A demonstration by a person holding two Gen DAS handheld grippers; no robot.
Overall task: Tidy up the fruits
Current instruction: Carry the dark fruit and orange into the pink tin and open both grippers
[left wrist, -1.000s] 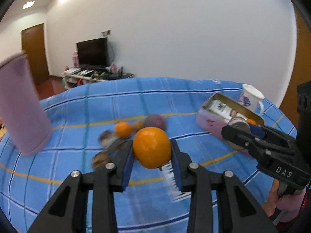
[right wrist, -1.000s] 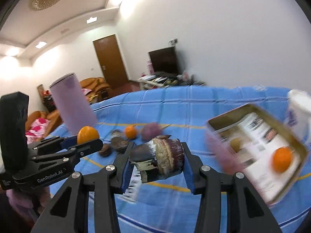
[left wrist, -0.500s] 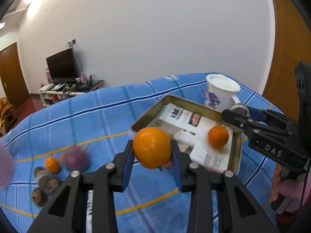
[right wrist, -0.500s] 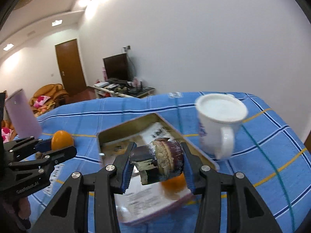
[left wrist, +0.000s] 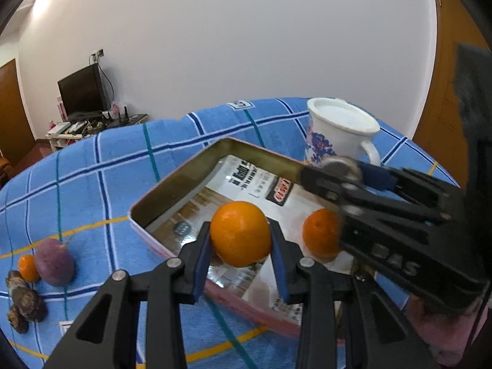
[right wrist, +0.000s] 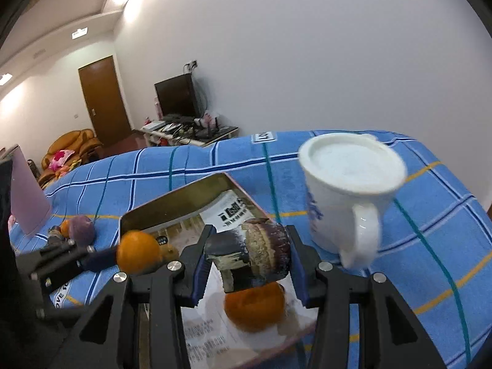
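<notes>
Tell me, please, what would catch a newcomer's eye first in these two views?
Probably the round bright orange fruit clamped in the left hand-held gripper above the shallow rectangular metal tin, where another orange already lies. Next, the dark brown-and-cream banded fruit in the right hand-held gripper, beside the white ceramic mug on the blue checked cloth.

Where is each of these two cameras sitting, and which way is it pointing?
Left wrist view: sits on the left gripper, looking forward and down along its fingers at the held orange and the tin tray; the right gripper and a bit of the hand under it show at the right edge.
Right wrist view: sits on the right gripper, looking over its dark peeling fruit at the tray and white mug; the left gripper enters from the left.
Shared: tray, mug, both oranges, blue checked cloth.
</notes>
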